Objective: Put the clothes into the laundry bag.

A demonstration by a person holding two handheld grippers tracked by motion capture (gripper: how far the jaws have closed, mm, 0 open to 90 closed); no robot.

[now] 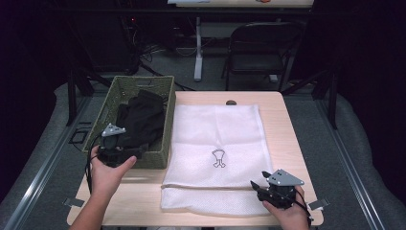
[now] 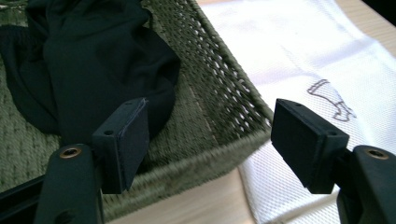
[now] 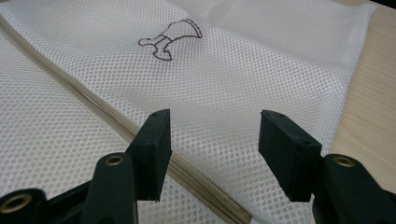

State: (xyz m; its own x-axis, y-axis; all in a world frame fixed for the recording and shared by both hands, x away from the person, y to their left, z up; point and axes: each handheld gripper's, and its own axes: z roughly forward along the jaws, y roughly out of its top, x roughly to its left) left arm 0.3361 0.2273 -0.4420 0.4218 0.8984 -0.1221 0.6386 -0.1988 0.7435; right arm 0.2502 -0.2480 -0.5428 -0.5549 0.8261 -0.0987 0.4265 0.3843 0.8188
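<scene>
Left gripper (image 1: 135, 152): jaws apart, empty, at the woven basket's (image 1: 161, 120) near rim.
Black garment (image 1: 141, 117): in the basket, just beyond those jaws.
Mesh laundry bag (image 1: 215, 139): flat on table, between grippers.
Right gripper (image 1: 256, 186): jaws apart over the bag's near edge.

**A dim room behind a pale wooden table**

The light wooden table (image 1: 282, 143) stands on grey carpet (image 1: 52, 143), with a small dark round fitting (image 1: 231, 102) at its far edge, towards 12 o'clock. Beyond it, at about 1 o'clock, is a black folding chair (image 1: 261, 48). At 12 o'clock a white table leg (image 1: 198, 48) rises from the floor, with tangled cables (image 1: 143, 52) at 11 o'clock. Dark stand legs (image 1: 76, 86) flank the table at 10 and 2 o'clock. The surroundings fall into near darkness.
</scene>
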